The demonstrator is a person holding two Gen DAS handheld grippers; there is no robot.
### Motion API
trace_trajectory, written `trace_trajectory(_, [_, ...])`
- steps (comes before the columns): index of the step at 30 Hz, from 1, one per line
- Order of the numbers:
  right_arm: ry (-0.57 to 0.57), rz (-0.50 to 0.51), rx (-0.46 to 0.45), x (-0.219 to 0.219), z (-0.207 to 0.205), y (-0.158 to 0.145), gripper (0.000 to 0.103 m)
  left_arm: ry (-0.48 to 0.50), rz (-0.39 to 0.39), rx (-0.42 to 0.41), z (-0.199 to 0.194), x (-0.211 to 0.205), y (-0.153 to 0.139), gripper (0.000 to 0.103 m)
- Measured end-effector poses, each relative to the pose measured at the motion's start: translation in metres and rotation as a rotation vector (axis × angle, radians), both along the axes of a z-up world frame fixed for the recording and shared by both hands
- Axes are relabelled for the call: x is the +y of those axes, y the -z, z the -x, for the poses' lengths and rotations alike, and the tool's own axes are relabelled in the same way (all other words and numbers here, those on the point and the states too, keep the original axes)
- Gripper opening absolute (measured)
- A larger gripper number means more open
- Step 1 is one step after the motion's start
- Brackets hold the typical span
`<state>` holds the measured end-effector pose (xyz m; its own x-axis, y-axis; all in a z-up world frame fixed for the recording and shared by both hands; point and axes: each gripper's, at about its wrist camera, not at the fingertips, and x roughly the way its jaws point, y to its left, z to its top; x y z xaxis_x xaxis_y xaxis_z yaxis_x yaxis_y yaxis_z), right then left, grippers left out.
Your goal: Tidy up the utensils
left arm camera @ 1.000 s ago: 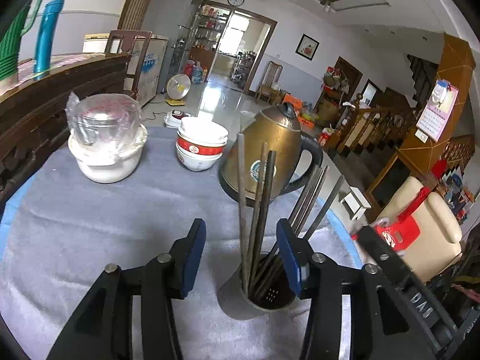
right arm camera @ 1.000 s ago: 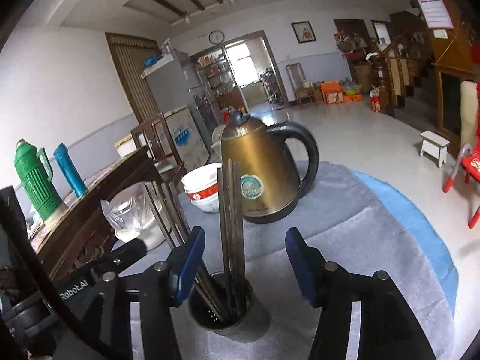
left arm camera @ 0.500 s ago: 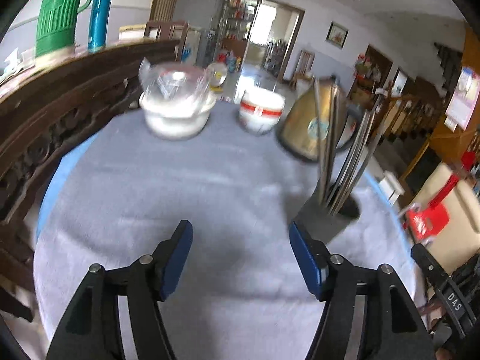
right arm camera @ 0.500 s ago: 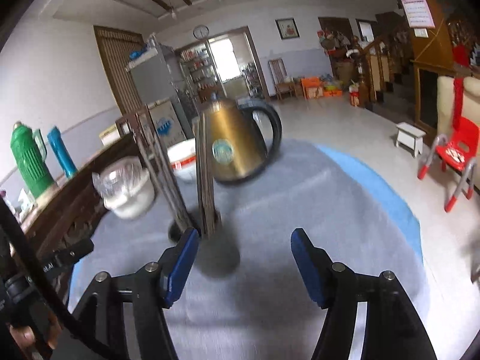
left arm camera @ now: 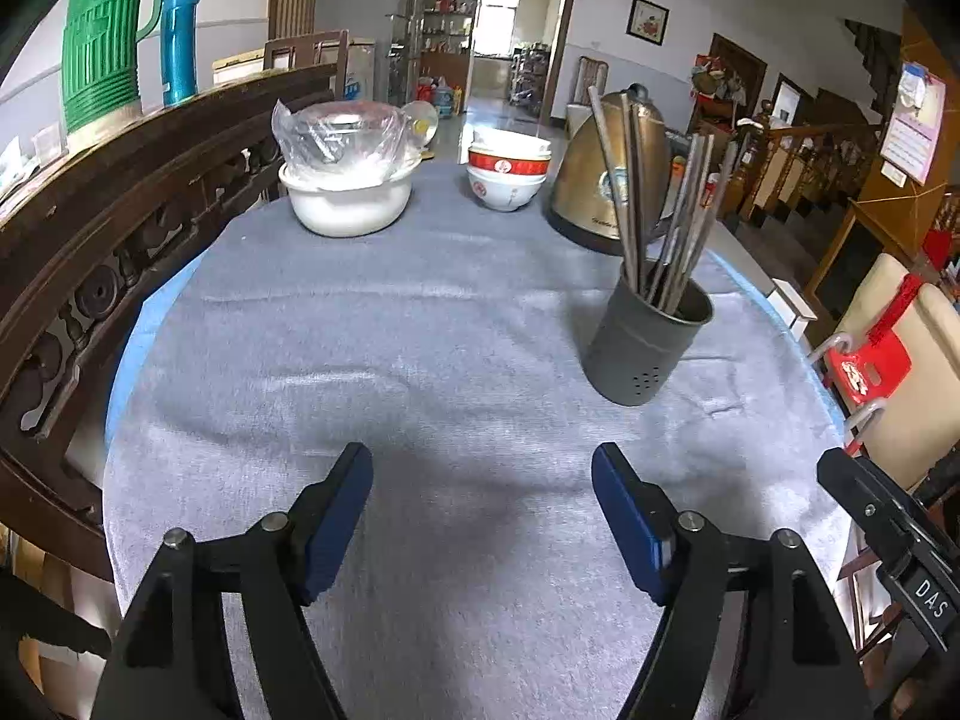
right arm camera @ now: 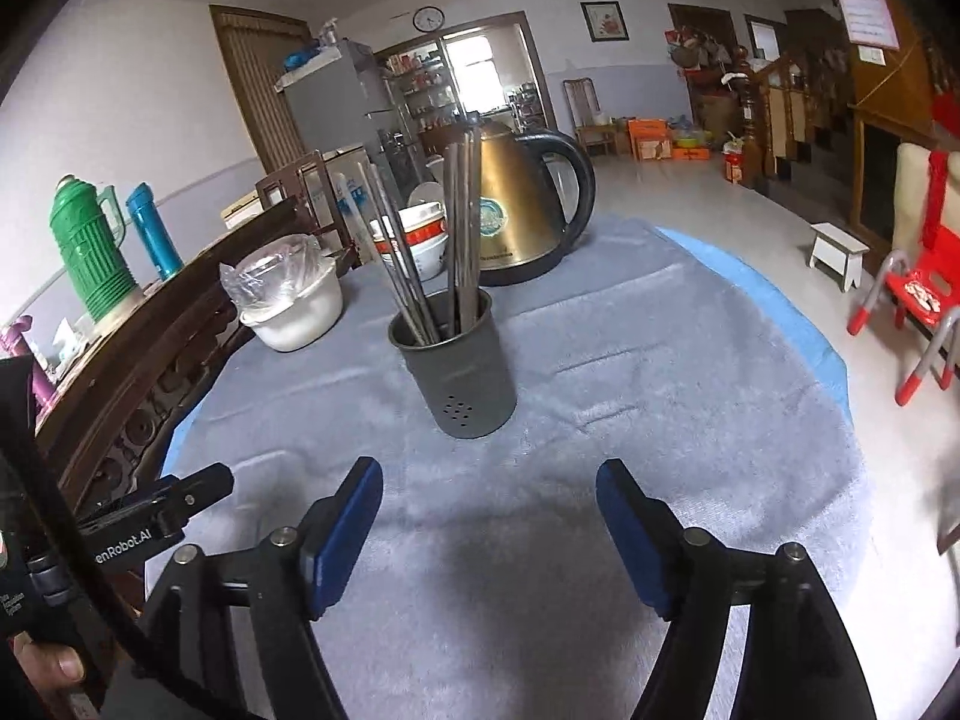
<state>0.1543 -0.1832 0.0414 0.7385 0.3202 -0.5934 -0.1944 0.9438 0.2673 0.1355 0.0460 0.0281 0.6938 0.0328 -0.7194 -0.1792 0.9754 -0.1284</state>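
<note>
Your right gripper [right arm camera: 489, 483] hangs over the grey cloth [right arm camera: 660, 372] with its blue-padded jaws spread wide and nothing between them. Ahead stands a grey holder [right arm camera: 462, 366] full of upright chopsticks [right arm camera: 456, 240]. A brass kettle [right arm camera: 516, 204] sits behind it.

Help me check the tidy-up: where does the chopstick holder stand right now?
The chopstick holder stands upright on the grey cloth, in front of the gold kettle, right of the white covered bowl. It appears centre in the right view, right in the left view.
</note>
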Motion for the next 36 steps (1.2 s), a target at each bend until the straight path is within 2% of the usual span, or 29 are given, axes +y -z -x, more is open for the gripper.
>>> trace_trajectory(10, [-0.002,0.02,0.015,-0.002,0.003,0.0,0.079,0.049,-0.095,0.019,0.001,-0.013,-0.003,0.081])
trace_trajectory(15, [-0.008,0.042,-0.037,-0.002,0.006,-0.012,0.079,0.062,-0.141,-0.003,-0.002,-0.019,-0.013,0.081])
trace_trajectory(27, [-0.041,0.078,-0.095,0.007,0.007,-0.028,0.079,0.058,-0.139,-0.02,-0.006,-0.023,-0.029,0.082])
trace_trajectory(36, [-0.043,0.079,-0.113,0.008,0.009,-0.034,0.079,0.08,-0.143,-0.034,-0.002,-0.027,-0.037,0.093])
